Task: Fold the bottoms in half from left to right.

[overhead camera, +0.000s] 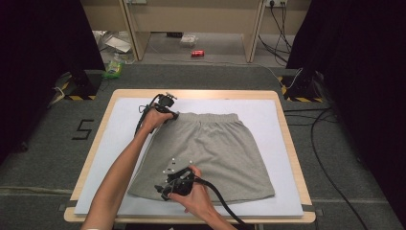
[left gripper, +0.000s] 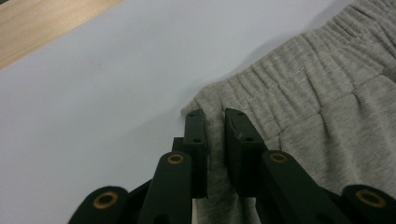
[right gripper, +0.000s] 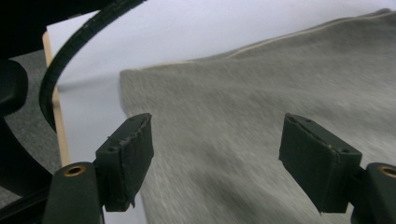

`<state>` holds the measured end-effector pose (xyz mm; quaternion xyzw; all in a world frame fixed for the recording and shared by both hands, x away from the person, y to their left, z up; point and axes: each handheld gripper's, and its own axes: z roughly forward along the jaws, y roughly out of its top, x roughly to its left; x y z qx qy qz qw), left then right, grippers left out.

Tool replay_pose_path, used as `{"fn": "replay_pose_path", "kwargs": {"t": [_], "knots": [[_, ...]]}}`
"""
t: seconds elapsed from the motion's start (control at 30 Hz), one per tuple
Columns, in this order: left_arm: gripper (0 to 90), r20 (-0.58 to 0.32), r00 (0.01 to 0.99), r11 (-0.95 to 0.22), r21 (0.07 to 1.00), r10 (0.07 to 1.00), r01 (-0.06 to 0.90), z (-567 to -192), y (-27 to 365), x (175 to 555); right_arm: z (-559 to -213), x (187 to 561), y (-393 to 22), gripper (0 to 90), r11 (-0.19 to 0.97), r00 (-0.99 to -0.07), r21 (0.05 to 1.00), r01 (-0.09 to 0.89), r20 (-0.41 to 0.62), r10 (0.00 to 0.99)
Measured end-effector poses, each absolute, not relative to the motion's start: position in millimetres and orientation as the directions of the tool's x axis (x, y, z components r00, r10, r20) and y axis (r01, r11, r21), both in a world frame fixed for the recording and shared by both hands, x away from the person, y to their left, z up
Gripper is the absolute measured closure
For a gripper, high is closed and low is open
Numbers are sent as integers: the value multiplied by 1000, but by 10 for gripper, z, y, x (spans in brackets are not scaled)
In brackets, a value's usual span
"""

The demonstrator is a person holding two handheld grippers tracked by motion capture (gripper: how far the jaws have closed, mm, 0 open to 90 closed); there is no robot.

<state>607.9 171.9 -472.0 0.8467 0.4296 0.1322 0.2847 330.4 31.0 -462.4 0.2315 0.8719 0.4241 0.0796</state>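
A pair of grey jersey shorts with an elastic waistband lies spread flat on the white sheet that covers the light wooden table, waistband at the far side, hem toward the person; the left gripper sits at the far left corner of the waistband, and in the left gripper view its jaws are drawn narrow and pinch the grey cloth at that corner, a fold of fabric running down between the pads; the right gripper hangs over the near left part of the shorts, close to the hem; in the right gripper view its jaws stand wide apart above the grey cloth, with nothing gripped between them; the picture there is blurred.
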Motion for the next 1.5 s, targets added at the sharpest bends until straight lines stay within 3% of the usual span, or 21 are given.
{"fn": "replay_pose_path", "kwargs": {"t": [0.83, 1.33, 1.5], "knots": [[789, -12, 606, -482, 594, 795, 644, -4718, 1717, 6079, -4858, 3145, 1139, 388, 573, -934, 780, 250, 38, 355], [787, -20, 615, -483, 598, 789, 639, -4722, 1735, 6082, -4969, 3133, 1334, 466, 636, -926, 740, 217, -51, 375], [786, -21, 626, -492, 598, 779, 632, -4722, 1746, 6091, -5005, 3124, 1307, 518, 629, -932, 746, 217, -35, 362]]}}
